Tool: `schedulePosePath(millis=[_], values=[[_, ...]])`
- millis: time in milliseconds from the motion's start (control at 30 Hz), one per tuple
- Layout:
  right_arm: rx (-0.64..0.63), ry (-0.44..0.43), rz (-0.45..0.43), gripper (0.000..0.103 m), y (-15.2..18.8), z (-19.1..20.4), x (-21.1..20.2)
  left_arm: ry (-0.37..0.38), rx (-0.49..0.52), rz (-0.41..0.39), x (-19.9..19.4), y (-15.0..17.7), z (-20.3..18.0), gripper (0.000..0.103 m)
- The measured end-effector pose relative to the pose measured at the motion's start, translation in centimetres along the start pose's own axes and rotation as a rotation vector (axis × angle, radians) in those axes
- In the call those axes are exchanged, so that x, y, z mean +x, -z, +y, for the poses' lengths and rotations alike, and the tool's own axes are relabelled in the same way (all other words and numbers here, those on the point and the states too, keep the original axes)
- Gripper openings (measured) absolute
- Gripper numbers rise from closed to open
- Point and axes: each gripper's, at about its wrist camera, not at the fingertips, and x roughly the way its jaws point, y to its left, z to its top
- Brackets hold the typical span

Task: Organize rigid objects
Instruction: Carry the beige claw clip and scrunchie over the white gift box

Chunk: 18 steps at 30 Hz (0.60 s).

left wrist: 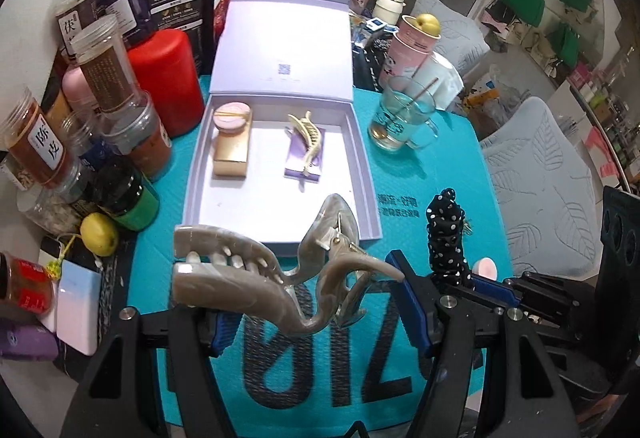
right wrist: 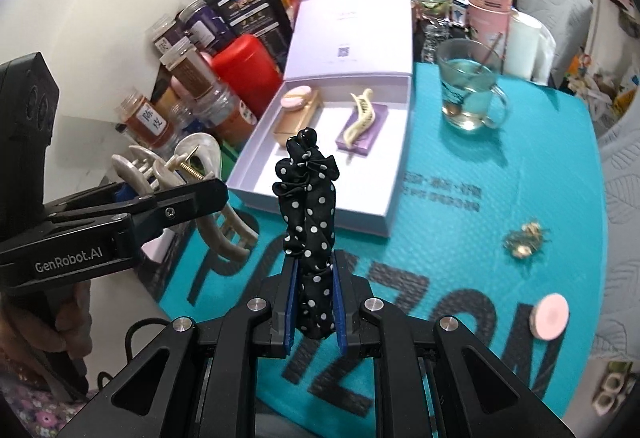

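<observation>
My left gripper is shut on a large grey marbled hair claw and holds it above the teal mat, in front of the open lilac box. The claw also shows in the right wrist view. My right gripper is shut on a black polka-dot scrunchie, held upright just before the box's near edge. In the box lie a gold case with a pink round compact on it and a cream hair claw on a purple case.
Jars and a red canister crowd the left edge. A glass mug with liquid stands right of the box. A pink disc and a small gold trinket lie on the mat at right. A yellow lemon sits at left.
</observation>
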Motion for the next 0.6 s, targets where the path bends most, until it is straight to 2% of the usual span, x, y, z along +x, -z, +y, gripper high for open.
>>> schedulePosePath(millis=[600], values=[[-0.013,0.032,0.017,0.015,-5.5,2.2,5.2,0.01,0.013,0.007,3.0,-5.2,5.8,0.066]])
